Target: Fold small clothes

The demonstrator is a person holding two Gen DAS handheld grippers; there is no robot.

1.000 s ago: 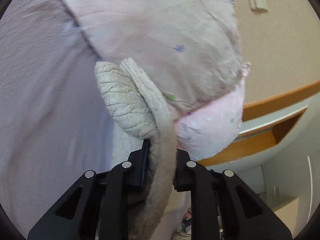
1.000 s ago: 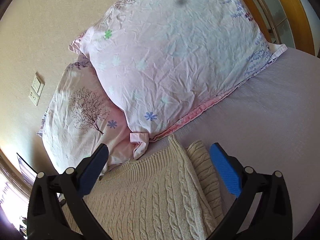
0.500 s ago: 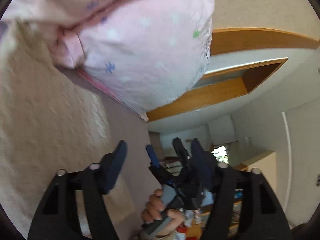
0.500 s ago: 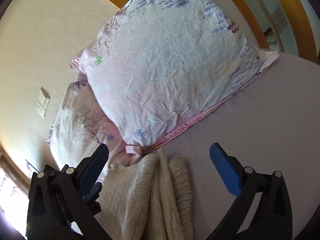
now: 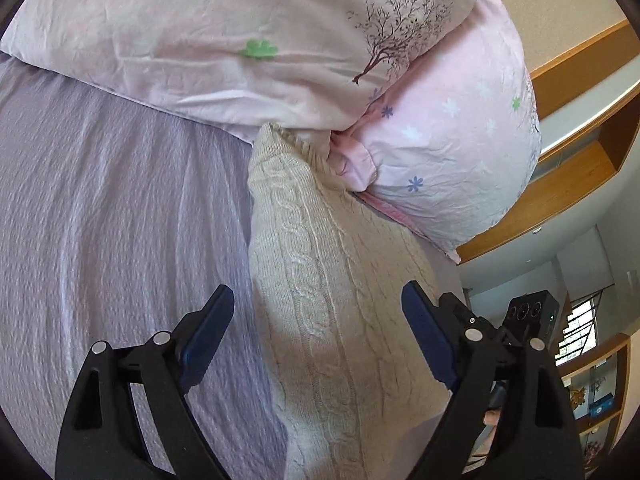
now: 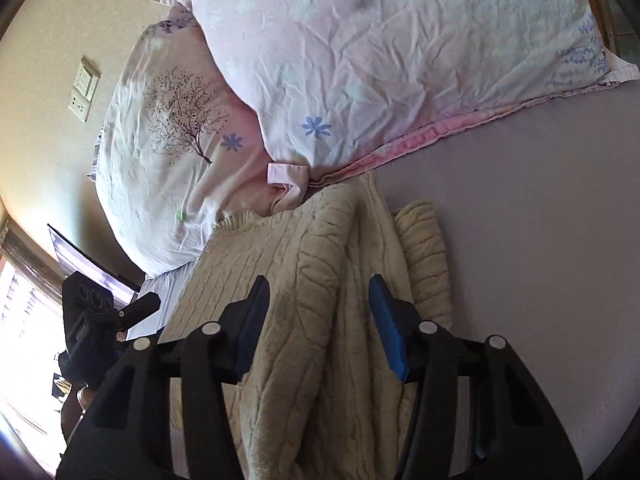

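A cream cable-knit sweater (image 5: 340, 300) lies folded on the lilac bedsheet (image 5: 120, 220), its top edge against the pillows. My left gripper (image 5: 318, 320) is open, its blue-padded fingers straddling the sweater's left edge. In the right wrist view the sweater (image 6: 320, 280) shows a raised fold between the fingers of my right gripper (image 6: 318, 304). The jaws stand partly apart around the fold and do not visibly press it. A folded sleeve (image 6: 424, 260) lies to the right.
Two pink floral pillows (image 5: 240, 40) (image 6: 380, 60) are stacked at the head of the bed. A wooden headboard (image 5: 560, 184) and a wall socket (image 6: 84, 88) are behind. The other gripper's body (image 6: 92, 320) shows at left.
My left gripper let go of the sleeve, opened and swung back over the sweater's left edge. My right gripper moved down over the sweater and narrowed around a raised fold.
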